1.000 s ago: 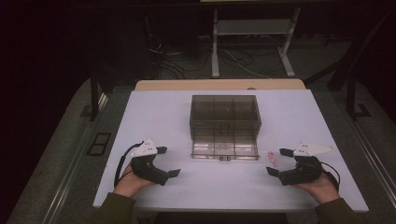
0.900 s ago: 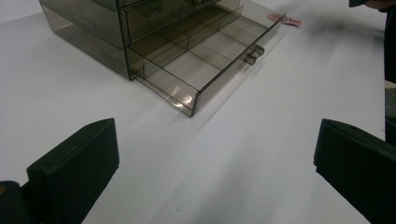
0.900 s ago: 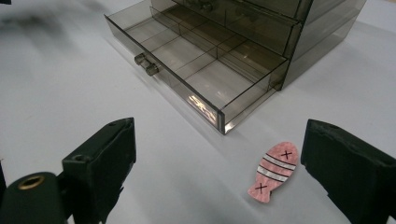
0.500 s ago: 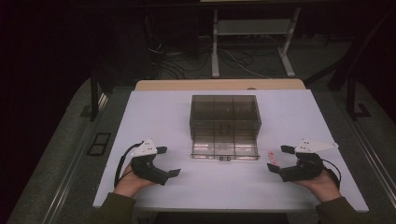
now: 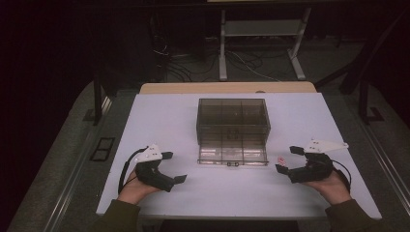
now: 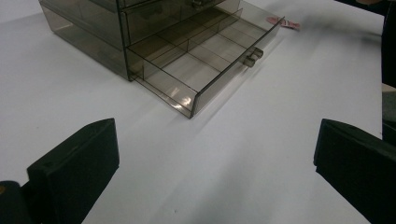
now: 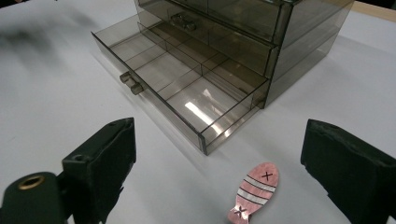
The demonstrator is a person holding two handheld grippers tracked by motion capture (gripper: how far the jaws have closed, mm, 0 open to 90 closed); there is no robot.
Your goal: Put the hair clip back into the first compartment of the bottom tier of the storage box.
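Pink striped fish (image 7: 254,192) lies flat on the white surface (image 5: 169,121), just beside the open bottom drawer (image 7: 187,95); right tool (image 5: 290,160) released around it; left tool (image 5: 173,167) released, well apart.

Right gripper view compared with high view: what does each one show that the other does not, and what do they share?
Right gripper view: white stripes and two X marks on the pink fish, ahead of the open right tongs. High view: the left tongs, open, the whole table and floor cables. Shared: the smoky cabinet with its bottom drawer pulled out and empty, the fish beside it.
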